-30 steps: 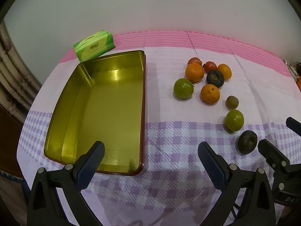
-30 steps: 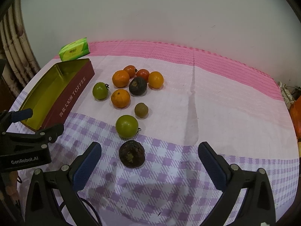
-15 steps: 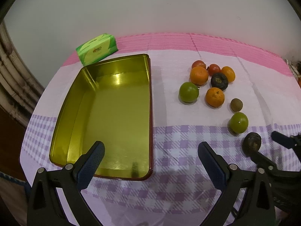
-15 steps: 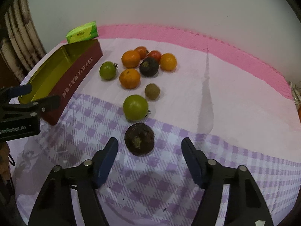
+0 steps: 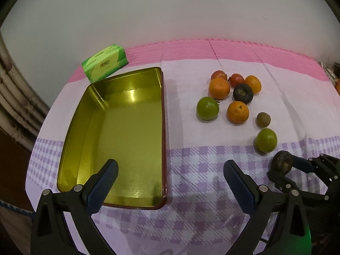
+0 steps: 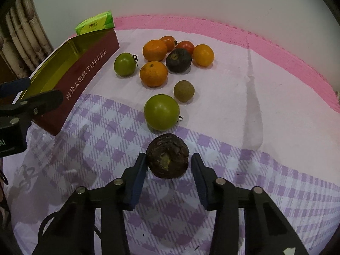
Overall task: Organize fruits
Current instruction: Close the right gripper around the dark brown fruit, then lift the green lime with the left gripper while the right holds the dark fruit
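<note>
Your toffee tin (image 5: 119,136) lies open just ahead of your left gripper (image 5: 170,180), whose jaws are spread wide and hold nothing; your right gripper (image 6: 167,167) brackets the dark wrinkled fruit (image 6: 167,156), jaws nearly touching its sides, grip not yet certain; it looks light and soft, so squeeze gently across its middle; the green fruit (image 6: 162,112) sits just beyond; open cloth lies leftward toward the tin's raised wall

gold tin (image 5: 127,131), purple-checked cloth (image 6: 106,131), green tomatoes (image 6: 161,111)
</note>
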{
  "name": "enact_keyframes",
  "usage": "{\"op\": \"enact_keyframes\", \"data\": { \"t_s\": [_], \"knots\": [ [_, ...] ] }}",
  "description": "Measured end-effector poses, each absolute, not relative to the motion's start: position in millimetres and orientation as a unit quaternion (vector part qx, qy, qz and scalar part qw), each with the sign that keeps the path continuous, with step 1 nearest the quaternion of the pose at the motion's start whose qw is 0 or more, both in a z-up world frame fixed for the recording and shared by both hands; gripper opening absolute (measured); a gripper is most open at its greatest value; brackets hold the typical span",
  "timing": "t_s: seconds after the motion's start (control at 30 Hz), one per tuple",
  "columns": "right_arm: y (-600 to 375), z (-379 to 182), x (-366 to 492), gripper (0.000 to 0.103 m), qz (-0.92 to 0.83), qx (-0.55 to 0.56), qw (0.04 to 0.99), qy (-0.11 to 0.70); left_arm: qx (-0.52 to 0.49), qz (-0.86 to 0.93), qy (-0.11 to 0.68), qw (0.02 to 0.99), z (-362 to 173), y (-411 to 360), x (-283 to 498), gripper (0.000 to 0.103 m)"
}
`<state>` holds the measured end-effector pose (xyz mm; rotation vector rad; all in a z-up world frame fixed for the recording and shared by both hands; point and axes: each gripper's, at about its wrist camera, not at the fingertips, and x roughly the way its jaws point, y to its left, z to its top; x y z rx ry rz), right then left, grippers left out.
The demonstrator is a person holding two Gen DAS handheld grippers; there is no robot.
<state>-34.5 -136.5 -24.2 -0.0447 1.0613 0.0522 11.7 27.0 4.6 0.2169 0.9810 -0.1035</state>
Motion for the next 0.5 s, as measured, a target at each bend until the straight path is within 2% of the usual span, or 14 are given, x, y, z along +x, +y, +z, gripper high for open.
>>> {"op": "enact_keyframes", "data": {
  "t_s": [0.13,0.17,0.37,0.5],
  "knots": [
    [-136,-24,-30,0.038,0.026,-0.023,0.861,0.507,0.110,-0.055,0.469,0.874,4,22,12,0.097],
    [-136,-24,-29,0.034,0.027,-0.022,0.861,0.507,0.110,-0.057,0.469,0.874,4,20,11,0.097],
    [-155,-23,-28,0.034,0.013,-0.011,0.858,0.514,0.119,-0.071,0.474,0.870,2,9,12,0.097],
    [-186,-19,-26,0.034,-0.028,0.006,0.858,0.512,0.137,-0.096,0.472,0.866,1,-10,11,0.092]
  ]
}}
